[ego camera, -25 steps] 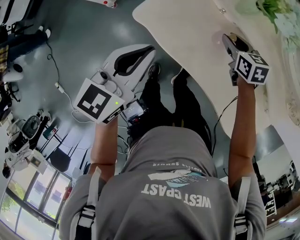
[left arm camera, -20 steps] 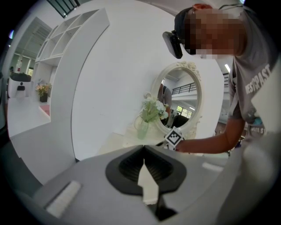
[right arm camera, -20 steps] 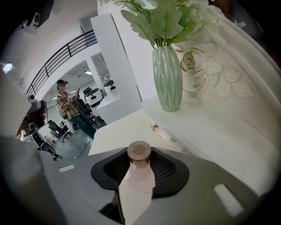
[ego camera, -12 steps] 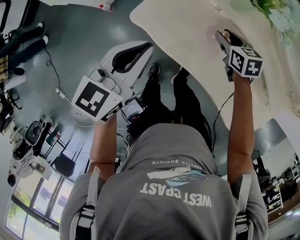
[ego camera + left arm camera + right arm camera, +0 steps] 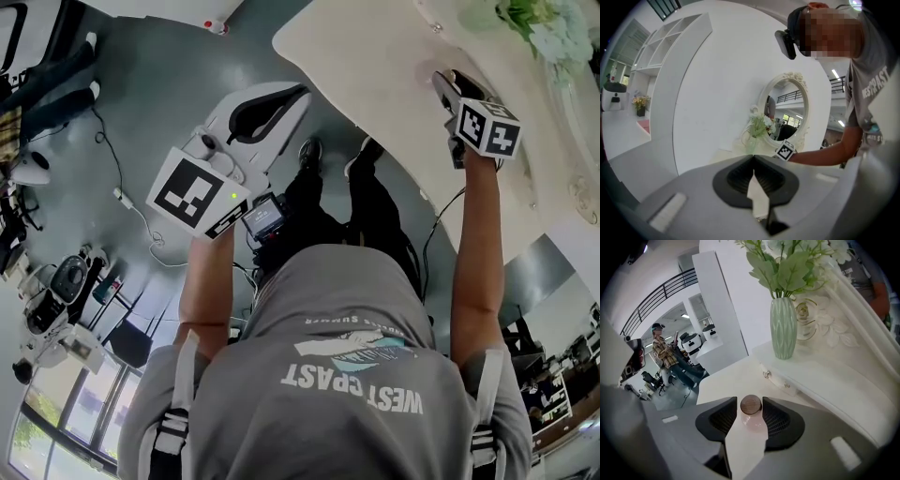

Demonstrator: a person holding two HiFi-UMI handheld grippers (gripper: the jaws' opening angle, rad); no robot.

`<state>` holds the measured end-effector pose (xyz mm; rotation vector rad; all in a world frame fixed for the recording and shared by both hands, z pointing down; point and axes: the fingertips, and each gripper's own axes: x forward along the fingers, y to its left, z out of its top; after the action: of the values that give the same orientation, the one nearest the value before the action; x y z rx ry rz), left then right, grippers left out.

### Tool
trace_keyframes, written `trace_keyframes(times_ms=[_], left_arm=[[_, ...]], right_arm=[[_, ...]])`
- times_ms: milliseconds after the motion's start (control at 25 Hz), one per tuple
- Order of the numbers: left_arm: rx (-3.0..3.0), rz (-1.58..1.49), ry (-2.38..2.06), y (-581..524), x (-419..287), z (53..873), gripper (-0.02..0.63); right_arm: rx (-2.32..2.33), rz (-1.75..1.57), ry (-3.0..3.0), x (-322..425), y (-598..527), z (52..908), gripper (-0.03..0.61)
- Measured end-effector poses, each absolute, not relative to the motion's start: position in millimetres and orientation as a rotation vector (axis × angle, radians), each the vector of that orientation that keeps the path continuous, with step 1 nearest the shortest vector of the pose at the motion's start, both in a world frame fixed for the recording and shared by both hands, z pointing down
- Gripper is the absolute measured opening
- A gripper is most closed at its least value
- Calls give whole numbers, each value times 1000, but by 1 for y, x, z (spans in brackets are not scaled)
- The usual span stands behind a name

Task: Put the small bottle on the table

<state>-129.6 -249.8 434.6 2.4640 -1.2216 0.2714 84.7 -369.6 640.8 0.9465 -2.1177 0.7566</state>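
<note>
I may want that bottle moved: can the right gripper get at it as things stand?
Probably yes: the small bottle stands upright on the table between the jaws of the right gripper, which have just been opening and stand apart; nothing else lies between them.

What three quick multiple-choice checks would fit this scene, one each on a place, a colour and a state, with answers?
1. Where does the small bottle stand? A. On the table, between the right gripper's jaws. B. On the floor. C. On a chair.
2. What colour is the vase? A. Red. B. Pale green. C. Black.
3. How are the left gripper's jaws? A. Wide apart. B. Clamped on a bottle. C. Together, nothing between.
Answers: 1 A, it stands on the tabletop between jaws that have just been opening and are apart. 2 B, its ribbed body is pale green. 3 C, the pads meet.
</note>
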Motion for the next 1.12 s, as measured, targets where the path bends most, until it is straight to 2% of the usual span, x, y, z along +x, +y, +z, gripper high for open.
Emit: trace_keyframes(times_ms=[480,920,1120], left_arm=[[2575,234,-1156,-237,-140,392,2],[2702,205,-1044,-213,-126,353,2],[2743,185,-993,-196,-118,340,2]], right_arm=[[1234,754,-2136,112,-336,561,161],[1360,575,-2329,107,-293,426,53],[1396,479,-2391,109,-263,374,26]])
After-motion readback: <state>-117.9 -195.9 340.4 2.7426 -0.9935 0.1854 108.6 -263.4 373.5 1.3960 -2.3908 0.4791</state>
